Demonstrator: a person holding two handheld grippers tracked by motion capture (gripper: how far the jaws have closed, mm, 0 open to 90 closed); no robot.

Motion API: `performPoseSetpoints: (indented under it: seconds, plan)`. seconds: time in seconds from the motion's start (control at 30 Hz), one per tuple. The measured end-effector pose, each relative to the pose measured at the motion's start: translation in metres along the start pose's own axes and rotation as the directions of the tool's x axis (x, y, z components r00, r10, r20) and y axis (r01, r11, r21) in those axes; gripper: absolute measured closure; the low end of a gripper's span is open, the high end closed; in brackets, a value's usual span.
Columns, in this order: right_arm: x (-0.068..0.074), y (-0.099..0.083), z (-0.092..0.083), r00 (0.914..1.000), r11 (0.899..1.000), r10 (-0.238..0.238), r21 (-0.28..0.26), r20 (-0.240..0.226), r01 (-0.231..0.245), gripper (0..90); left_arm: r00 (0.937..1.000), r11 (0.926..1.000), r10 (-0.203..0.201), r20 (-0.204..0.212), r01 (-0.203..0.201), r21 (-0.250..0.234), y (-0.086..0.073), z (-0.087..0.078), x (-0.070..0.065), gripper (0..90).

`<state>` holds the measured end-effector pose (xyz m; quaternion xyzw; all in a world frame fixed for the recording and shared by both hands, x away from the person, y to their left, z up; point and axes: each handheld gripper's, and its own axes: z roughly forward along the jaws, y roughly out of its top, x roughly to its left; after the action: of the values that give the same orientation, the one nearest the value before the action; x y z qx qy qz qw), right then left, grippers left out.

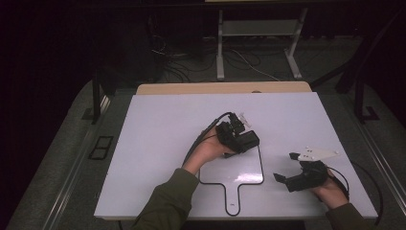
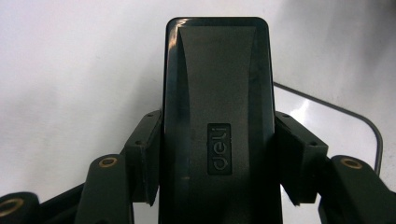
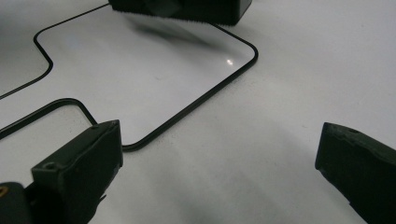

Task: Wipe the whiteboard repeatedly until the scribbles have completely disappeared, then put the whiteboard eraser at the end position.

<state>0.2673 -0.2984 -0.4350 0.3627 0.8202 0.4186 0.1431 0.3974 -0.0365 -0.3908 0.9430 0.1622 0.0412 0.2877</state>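
Observation:
My left gripper (image 1: 238,135) is shut on a black oblong block (image 1: 247,141) marked "deli", held just above the white table near its middle. In the left gripper view both pads press the sides of the block (image 2: 217,88), which sticks out forward past the left gripper (image 2: 219,142). My right gripper (image 1: 284,166) rests low at the table's front right, open, with nothing between its fingers. In the right gripper view the right gripper (image 3: 219,168) looks over bare table, and the block (image 3: 187,8) hangs at the top edge with its shadow beneath it.
A thin black paddle-shaped outline (image 1: 262,167) is drawn on the white table (image 1: 158,143), its handle toward the front edge; the same outline (image 3: 205,95) runs ahead of the right gripper. A wooden edge (image 1: 191,88) lies behind, with cables and metal legs on the dark floor beyond.

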Motion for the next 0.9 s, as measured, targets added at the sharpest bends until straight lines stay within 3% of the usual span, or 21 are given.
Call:
performPoseSetpoints:
  seconds: [0.27, 0.4, 0.5, 0.53, 0.7, 0.9]
  plan:
    - [-0.001, 0.001, 0.001, 1.0, 1.0, -0.002, -0.007, -0.008, 0.002, 0.0, 0.9991, 0.9992, -0.035, -0.025, 0.034, -0.021, 0.004, -0.013, 0.015, 39.6]
    - [-0.001, 0.002, 0.002, 0.9999, 1.0, -0.003, -0.005, -0.011, 0.003, 0.0, 0.9983, 0.9987, -0.046, -0.036, 0.045, -0.023, 0.005, -0.019, 0.027, 39.6]
    - [-0.001, 0.002, 0.003, 0.9999, 1.0, -0.007, -0.002, -0.013, 0.007, 0.0, 0.996, 0.9965, -0.077, -0.044, 0.076, -0.036, 0.004, -0.021, 0.037, 39.6]
    - [-0.001, 0.002, 0.003, 0.9999, 1.0, -0.006, -0.001, -0.013, 0.005, 0.0, 0.9964, 0.9974, -0.066, -0.054, 0.064, -0.033, 0.004, -0.022, 0.042, 39.6]
    - [-0.002, 0.001, 0.003, 0.9999, 1.0, -0.002, -0.004, -0.015, 0.002, 0.0, 0.9906, 0.9928, -0.113, -0.077, 0.109, -0.049, 0.0, -0.019, 0.06, 39.6]
    - [-0.001, 0.002, 0.002, 0.9998, 1.0, -0.005, -0.007, -0.021, 0.005, 0.0, 0.986, 0.9916, -0.127, -0.108, 0.124, -0.038, -0.001, -0.008, 0.086, 39.5]
